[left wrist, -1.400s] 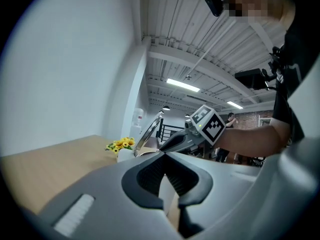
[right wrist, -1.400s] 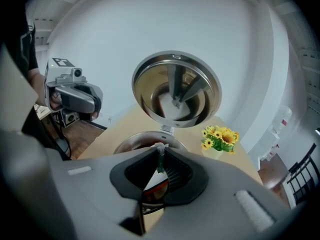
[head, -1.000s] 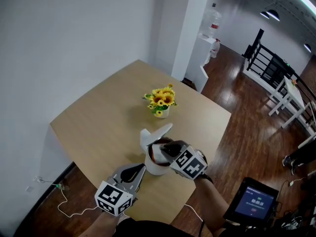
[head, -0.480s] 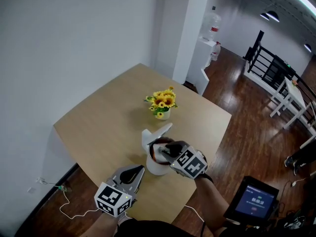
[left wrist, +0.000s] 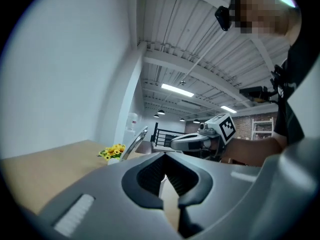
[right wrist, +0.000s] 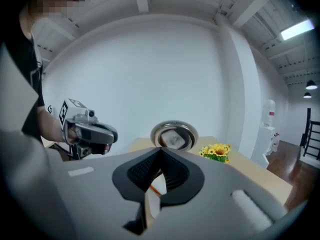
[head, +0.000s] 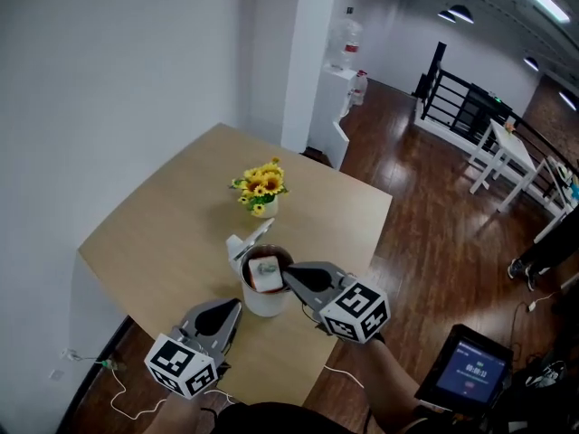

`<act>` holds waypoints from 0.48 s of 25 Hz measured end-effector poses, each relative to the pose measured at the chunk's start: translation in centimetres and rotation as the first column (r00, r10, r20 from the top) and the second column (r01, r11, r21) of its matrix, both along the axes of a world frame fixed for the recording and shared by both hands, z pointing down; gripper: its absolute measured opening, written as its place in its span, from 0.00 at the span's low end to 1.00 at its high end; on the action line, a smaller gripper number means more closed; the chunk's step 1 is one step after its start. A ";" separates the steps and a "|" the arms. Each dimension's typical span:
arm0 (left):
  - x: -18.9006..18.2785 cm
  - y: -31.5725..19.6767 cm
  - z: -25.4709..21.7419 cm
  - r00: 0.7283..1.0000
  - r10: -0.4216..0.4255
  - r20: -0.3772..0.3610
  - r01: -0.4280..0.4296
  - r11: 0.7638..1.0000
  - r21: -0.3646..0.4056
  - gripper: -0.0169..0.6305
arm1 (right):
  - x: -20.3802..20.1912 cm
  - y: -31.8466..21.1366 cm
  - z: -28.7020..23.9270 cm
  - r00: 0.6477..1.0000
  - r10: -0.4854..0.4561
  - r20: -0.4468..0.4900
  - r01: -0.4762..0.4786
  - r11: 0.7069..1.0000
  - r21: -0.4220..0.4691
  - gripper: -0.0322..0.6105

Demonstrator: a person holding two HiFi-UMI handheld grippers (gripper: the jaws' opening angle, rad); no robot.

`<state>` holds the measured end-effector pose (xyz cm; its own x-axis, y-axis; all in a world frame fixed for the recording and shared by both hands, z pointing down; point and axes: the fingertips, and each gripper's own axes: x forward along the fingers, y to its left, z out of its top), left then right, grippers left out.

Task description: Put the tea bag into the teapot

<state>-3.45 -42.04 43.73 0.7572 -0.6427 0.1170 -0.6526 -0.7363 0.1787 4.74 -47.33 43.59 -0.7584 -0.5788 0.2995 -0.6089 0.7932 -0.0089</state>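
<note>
Teapot [right wrist: 174, 135] body hidden behind right gripper's [right wrist: 161, 149] own jaws, only its lid showing, thin orange line [right wrist: 155, 189] between those jaws too slight to identify, tablet [head: 470, 369] print unreadable, forearm [head: 391, 394] cut by lower edge.

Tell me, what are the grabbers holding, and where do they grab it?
The right gripper pinches the tea bag by its near edge, at the open mouth of the teapot. The left gripper holds nothing.

Even, bright indoor light from ceiling strip lamps [left wrist: 175, 89] — gripper views fisheye-warped with dark vignetted corners, near housings blurred.
</note>
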 end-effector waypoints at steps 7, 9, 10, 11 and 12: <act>0.2 -0.7 0.5 1.000 -0.004 -0.008 0.004 1.000 0.018 0.03 | 2.3 1.6 -1.4 0.993 0.054 0.109 -0.060 0.997 0.049 0.05; 0.2 -0.2 0.4 1.000 -0.006 -0.011 0.006 1.000 0.019 0.03 | 2.6 2.8 -1.5 0.992 0.056 0.111 -0.062 0.997 0.050 0.05; 0.3 0.5 0.1 1.000 -0.004 -0.011 0.004 1.000 0.021 0.03 | 2.7 3.6 -1.7 0.992 0.057 0.113 -0.063 0.997 0.051 0.05; 0.4 1.1 -0.2 1.000 -0.002 -0.012 0.002 1.000 0.024 0.03 | 2.9 4.3 -2.0 0.991 0.060 0.116 -0.067 0.996 0.051 0.05; 0.6 1.5 -0.4 1.000 0.002 -0.014 -0.001 1.000 0.027 0.03 | 3.1 4.9 -2.2 0.990 0.064 0.122 -0.071 0.996 0.051 0.05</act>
<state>-2.85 -40.54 43.30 0.7596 -0.6442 0.0892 -0.6490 -0.7421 0.1675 7.82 -42.47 41.41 -0.7455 -0.6433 0.1743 -0.6584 0.7515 -0.0424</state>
